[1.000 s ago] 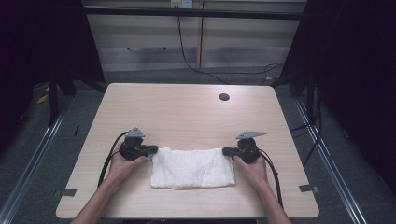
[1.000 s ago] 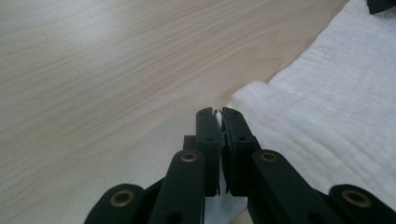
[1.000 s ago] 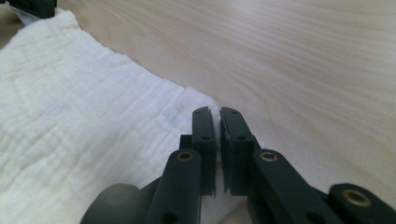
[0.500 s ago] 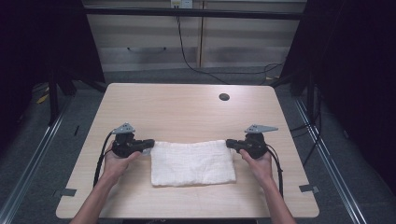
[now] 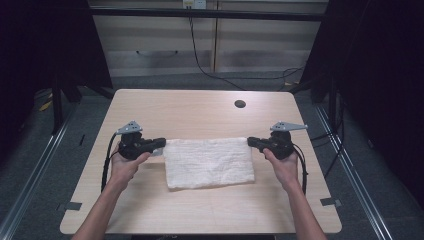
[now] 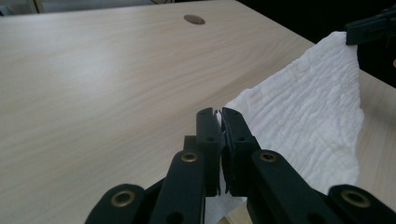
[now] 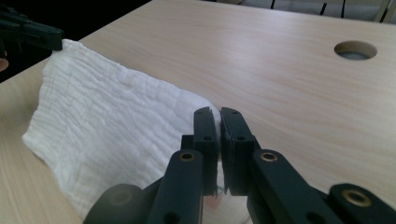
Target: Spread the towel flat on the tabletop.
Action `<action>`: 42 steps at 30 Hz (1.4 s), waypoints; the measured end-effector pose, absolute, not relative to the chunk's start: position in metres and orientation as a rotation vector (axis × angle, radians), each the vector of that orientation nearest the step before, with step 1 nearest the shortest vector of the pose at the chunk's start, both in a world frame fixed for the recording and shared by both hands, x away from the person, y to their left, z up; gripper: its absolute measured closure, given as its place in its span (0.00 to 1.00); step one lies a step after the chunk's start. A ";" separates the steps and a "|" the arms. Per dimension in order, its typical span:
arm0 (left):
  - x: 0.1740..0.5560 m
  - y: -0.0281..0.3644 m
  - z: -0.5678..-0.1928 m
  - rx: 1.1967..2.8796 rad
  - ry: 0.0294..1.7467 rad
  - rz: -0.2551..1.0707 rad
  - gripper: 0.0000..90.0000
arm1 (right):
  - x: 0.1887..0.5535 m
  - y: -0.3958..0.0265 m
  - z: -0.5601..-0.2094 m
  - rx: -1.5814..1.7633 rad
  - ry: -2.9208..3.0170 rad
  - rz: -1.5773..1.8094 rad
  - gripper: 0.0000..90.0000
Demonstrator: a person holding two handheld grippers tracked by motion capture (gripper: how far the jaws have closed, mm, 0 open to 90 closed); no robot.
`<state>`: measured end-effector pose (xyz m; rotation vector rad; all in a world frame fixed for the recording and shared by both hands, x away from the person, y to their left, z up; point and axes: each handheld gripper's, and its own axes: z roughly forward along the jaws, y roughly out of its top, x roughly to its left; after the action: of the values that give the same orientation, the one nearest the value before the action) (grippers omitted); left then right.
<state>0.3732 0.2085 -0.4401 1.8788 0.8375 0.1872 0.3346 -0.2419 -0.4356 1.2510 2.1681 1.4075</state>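
white cloth (image 5: 209,162): soft crinkled woven fabric, matt | table (image 5: 200,112): pale wood-grain top, smooth, faint sheen | left gripper (image 5: 161,144): black matt plastic jaws, brass-coloured rivets, grey plate | right gripper (image 5: 250,142): same black matt plastic, grey plate

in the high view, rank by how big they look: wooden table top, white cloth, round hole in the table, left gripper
1. Light wooden table top, largest by far.
2. White crinkled cloth, stretched between both grippers.
3. Black left gripper, clamped on the cloth's corner.
4. Small dark round hole, smallest.
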 end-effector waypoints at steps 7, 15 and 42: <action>0.380 0.209 -0.406 1.848 0.803 0.251 0.96 | 0.341 -0.244 -0.413 1.214 2.130 1.437 0.96; 0.390 0.210 -0.380 1.815 0.794 0.298 0.96 | 0.350 -0.244 -0.396 1.196 2.111 1.438 0.96; 0.417 0.207 -0.314 1.728 0.734 0.399 0.96 | 0.386 -0.240 -0.311 1.102 2.024 1.414 0.96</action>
<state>0.4171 0.2067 -0.3136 1.7279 0.7344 0.3993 0.3856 -0.2397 -0.3107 1.1024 2.0245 1.4135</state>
